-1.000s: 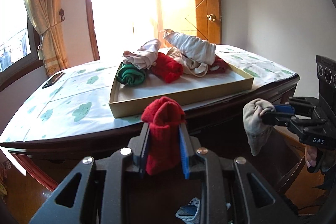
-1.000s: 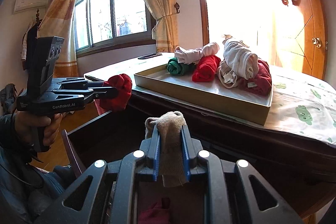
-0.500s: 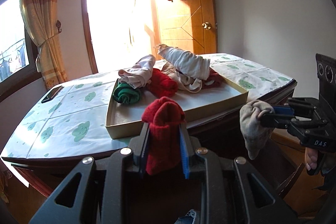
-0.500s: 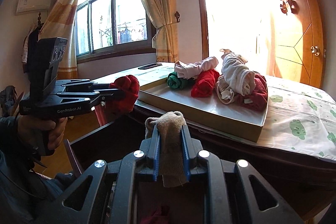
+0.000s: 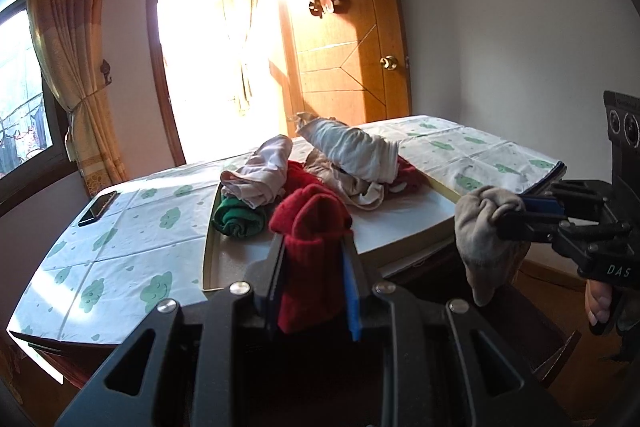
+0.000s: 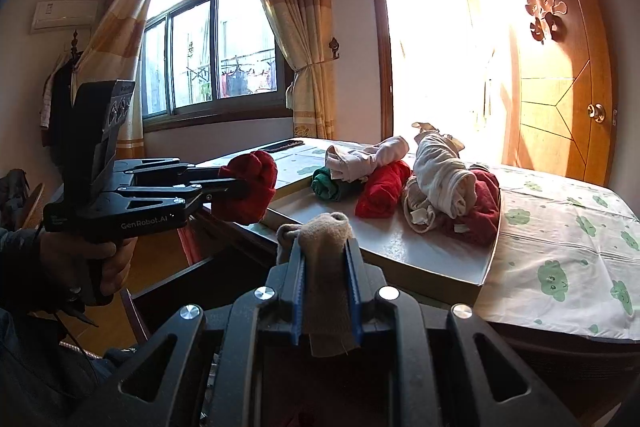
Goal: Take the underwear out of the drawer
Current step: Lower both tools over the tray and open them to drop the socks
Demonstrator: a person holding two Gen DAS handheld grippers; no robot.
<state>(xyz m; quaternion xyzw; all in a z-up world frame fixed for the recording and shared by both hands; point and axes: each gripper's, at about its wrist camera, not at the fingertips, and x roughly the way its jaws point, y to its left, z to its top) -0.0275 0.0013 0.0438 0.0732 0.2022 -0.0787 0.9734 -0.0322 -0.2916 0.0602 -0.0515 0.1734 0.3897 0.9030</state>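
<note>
Red knit cloth, a rolled piece of underwear [image 5: 310,247], is clamped between my left fingers [image 5: 314,283], its top bulging above the tips. My right fingers [image 6: 326,287] are clenched on a beige piece of underwear [image 6: 326,267], whose loose end hangs down behind the tips. Both pieces are up in the air, in front of the near edge of the bench [image 6: 560,267] and about level with its top.

On the bench lies a shallow cardboard tray [image 5: 400,247], its near rim running just inside the bench edge. A pile of rolled clothes [image 5: 348,163] crowds the tray's far half: green, red, pale pink and white rolls touching one another. The tray's near half is bare white floor, open along the rim facing me.

To the left of the tray the clouded tablecloth [image 5: 132,247] is free, apart from a dark phone [image 5: 98,207] near the far left edge. Below the bench front, the wooden rim of the open drawer [image 6: 176,275] juts toward me under my left hand [image 6: 96,259]. My two grippers are well apart, with open air between them.
</note>
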